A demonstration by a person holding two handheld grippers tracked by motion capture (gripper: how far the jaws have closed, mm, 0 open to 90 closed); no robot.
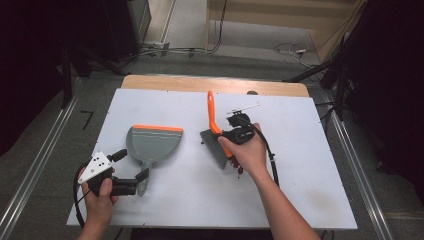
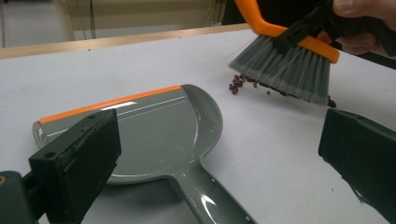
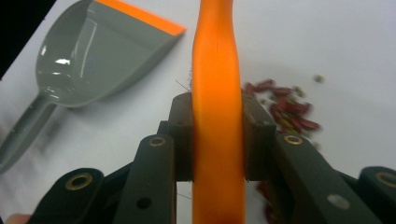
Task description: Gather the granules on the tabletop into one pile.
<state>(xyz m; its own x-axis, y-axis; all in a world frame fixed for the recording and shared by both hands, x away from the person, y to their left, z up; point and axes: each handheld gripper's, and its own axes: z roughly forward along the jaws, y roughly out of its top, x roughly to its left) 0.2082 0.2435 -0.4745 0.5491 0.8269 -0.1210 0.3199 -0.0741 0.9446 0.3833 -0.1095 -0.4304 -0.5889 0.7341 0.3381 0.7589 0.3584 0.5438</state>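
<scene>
A grey dustpan (image 1: 152,142) with an orange lip lies flat on the white table (image 1: 300,165), its handle (image 2: 210,200) pointing toward the near edge. My left gripper (image 1: 131,165) stands open at that handle. In the left gripper view the handle runs between the wide-apart jaws (image 2: 219,140), untouched. My right gripper (image 1: 235,135) is shut on the orange handle of a brush (image 1: 212,112). The grey bristles (image 2: 285,70) hang just over a small heap of dark red bits (image 2: 238,84). From the right gripper (image 3: 217,135), both pads press the brush handle (image 3: 215,56), with the red bits (image 3: 289,112) scattered beyond.
A small white item (image 1: 243,107) lies on the table behind the brush. The table's wooden back edge (image 1: 215,84) runs across the far side. Metal rails (image 1: 350,150) flank the table, and cables lie on the floor beyond.
</scene>
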